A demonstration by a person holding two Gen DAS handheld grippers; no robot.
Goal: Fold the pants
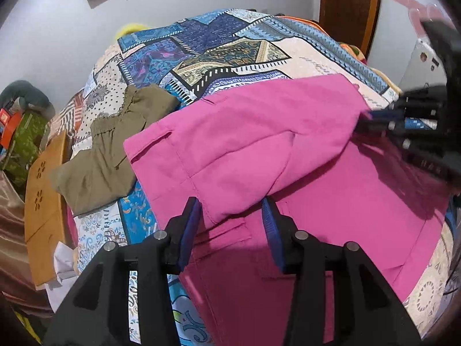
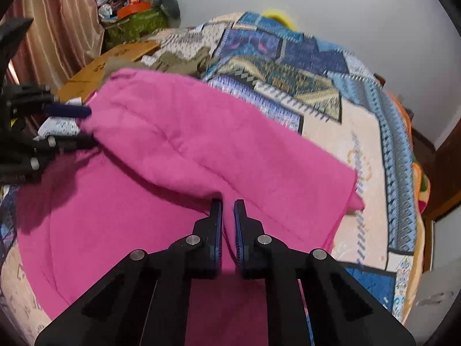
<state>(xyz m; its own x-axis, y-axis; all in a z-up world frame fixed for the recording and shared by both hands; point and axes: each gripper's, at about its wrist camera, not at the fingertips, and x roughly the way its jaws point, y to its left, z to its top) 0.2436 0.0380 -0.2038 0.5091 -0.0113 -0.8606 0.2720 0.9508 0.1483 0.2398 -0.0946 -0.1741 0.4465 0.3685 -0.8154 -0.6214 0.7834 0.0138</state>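
Pink pants [image 1: 259,144] lie on a patchwork bedspread [image 1: 224,49], one layer folded over another. My left gripper [image 1: 230,219] stands open, its blue pads either side of the folded edge without pinching it. My right gripper [image 2: 227,213] is nearly closed, pinching a ridge of the pink pants [image 2: 201,150] near the fold edge. Each gripper shows in the other's view: the right one at the pants' right edge [image 1: 383,121], the left one at their left edge [image 2: 72,115].
Olive green shorts [image 1: 112,144] lie on the bed left of the pants. A brown cardboard box [image 1: 43,190] sits at the bed's left edge, with a cluttered green container [image 2: 135,20] and a curtain [image 2: 57,23] beyond. A wooden door [image 1: 348,5] stands at the far right.
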